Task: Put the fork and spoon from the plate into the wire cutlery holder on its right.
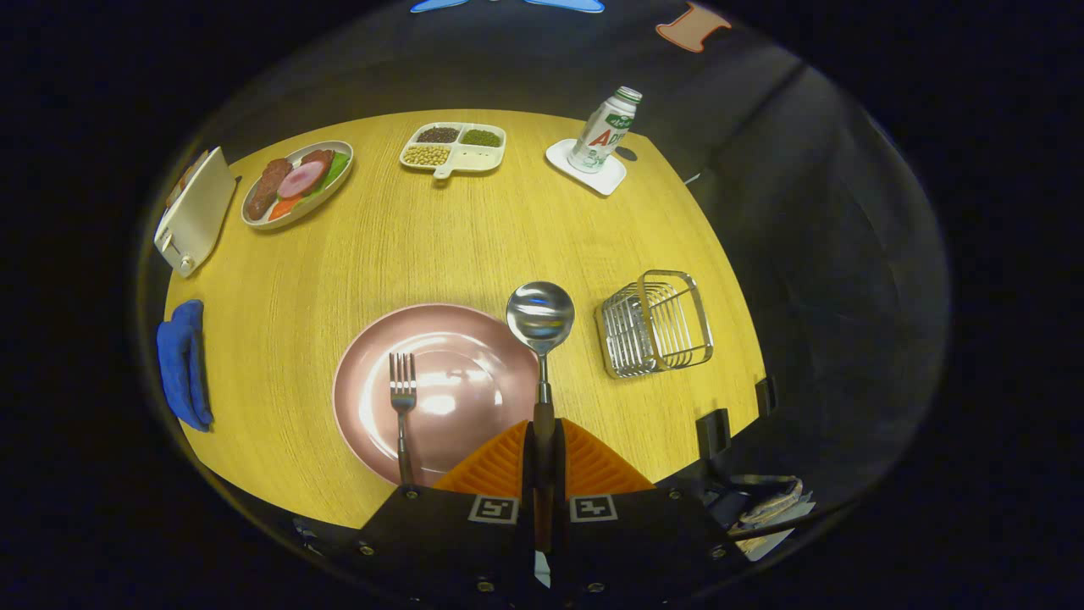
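Steel spoon (540,326) is pinched by its handle btwn the gripper's (543,440) two fingers, both pressed on it; bowl sticks out ahead, over the pink plate's (373,373) right rim. Fork (402,407) lies on plate's left half, tines pointing away. Wire cutlery holder (655,324) sits just right of plate. Blue cloth (182,363) well left of plate. Beyond plate: toaster (195,212), food dish (296,182), divided bean tray (453,148), bottle (603,131) on a white coaster (611,178).

bottle (605,131) | green-and-red label | red letters "Ap", remainder hidden
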The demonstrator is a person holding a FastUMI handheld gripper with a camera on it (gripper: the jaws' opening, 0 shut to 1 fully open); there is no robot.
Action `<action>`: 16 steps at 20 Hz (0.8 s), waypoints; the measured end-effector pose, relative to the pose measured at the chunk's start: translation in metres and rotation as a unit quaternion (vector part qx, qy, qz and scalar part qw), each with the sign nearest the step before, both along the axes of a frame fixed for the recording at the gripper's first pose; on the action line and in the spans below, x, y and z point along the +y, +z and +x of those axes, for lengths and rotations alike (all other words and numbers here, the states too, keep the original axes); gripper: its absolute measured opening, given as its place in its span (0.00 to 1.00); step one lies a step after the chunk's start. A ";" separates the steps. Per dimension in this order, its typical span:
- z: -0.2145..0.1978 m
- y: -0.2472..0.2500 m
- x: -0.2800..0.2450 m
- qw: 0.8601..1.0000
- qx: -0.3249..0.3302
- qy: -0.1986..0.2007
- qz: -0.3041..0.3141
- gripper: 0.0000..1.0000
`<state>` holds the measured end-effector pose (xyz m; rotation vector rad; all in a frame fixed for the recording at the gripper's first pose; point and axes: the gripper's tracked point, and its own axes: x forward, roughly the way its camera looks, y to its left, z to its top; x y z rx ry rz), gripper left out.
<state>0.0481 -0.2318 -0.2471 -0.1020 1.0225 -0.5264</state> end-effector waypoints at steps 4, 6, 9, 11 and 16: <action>-0.006 0.011 -0.031 1.000 -0.008 -0.026 -0.002 0.08; -0.011 0.015 -0.047 0.999 -0.007 -0.040 0.000 0.08; -0.015 0.017 -0.068 0.999 -0.005 -0.054 0.007 0.08; -0.017 0.016 -0.082 0.998 -0.002 -0.060 0.014 0.08; -0.018 0.007 -0.104 0.998 0.015 -0.063 0.029 0.08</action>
